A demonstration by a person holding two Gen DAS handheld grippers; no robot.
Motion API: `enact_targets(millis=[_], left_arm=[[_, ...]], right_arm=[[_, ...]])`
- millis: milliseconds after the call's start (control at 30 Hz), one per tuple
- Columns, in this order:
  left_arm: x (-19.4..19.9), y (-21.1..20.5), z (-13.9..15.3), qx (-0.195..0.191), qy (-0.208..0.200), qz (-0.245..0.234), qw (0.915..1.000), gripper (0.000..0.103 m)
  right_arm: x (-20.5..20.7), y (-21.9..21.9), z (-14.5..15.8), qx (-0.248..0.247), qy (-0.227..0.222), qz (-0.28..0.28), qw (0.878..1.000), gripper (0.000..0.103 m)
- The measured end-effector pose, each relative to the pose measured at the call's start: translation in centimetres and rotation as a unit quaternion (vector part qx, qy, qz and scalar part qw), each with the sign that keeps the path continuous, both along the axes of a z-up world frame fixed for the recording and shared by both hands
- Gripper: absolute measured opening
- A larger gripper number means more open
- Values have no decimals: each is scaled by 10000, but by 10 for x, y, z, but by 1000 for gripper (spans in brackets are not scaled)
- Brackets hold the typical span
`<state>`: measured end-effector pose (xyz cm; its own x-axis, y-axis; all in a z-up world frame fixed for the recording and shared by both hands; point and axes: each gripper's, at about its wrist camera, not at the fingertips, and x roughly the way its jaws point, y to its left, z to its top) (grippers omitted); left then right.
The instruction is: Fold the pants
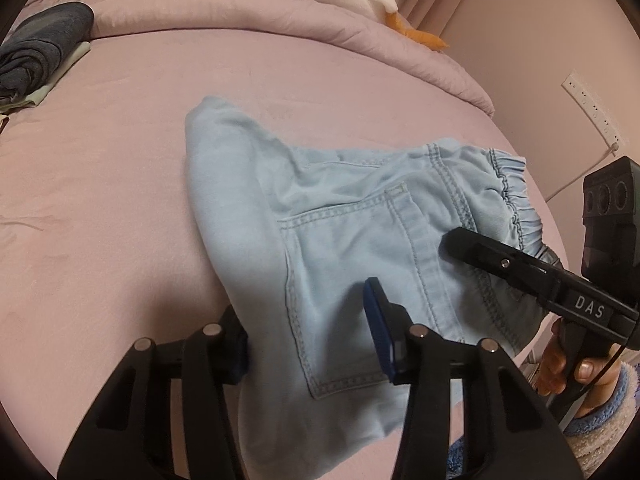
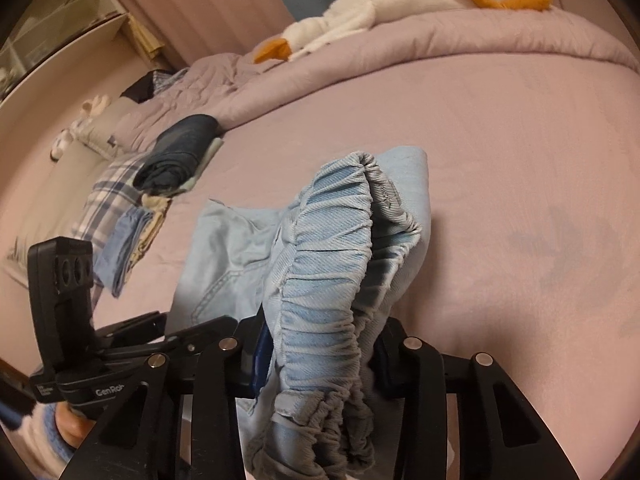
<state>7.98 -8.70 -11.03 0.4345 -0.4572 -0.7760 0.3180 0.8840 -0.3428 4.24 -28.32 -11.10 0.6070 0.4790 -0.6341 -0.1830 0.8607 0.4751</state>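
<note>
Light blue denim pants (image 1: 360, 216) are bunched over the pink bed sheet (image 1: 120, 160), back pocket up, elastic waistband at the right. In the left wrist view my left gripper (image 1: 308, 344) has the near part of the pants between its blue pads and looks shut on the fabric. My right gripper (image 1: 452, 240) comes in from the right, one finger lying over the cloth by the waistband, a hand behind it. In the right wrist view the gathered waistband (image 2: 320, 280) rises between the fingers of my right gripper (image 2: 320, 356), which is shut on it. My left gripper (image 2: 192, 328) reaches in from the left.
A stack of folded dark and plaid clothes (image 2: 176, 156) lies at the bed's far left side, also the dark pile (image 1: 40, 52). A rolled pink comforter (image 1: 280, 20) with a white plush goose (image 2: 380, 0) lines the far edge. A power strip (image 1: 592, 108) hangs on the wall.
</note>
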Motion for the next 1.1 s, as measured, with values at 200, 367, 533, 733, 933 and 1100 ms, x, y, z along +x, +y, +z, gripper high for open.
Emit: enact_targets(millis=[200,367,533,733,933,1100], left_arm=[[-7,9,9,-44,-76,111,9999,47],[-11,19,15,-61,-143,243,9996,47],[-16,28,20,-49,-182,389,9991,47],[-17,38,25,-78,-249,524,9983,47],[-17,45,29,-74,-321,613,9976,47],[-9,51,32,-60,-376,684,9969,47]], right_arm=[[-3,14,14,-138,-229,166,9995,42],[-3,27,21,-150,-322,297,9989,42],[-3,39,29,-176,-411,452,9980,42],[0,50,38,-211,-554,613,9964,42],[7,59,43,-236,-656,720,9950,42],[16,63,45,-213,-708,762,9943,42]])
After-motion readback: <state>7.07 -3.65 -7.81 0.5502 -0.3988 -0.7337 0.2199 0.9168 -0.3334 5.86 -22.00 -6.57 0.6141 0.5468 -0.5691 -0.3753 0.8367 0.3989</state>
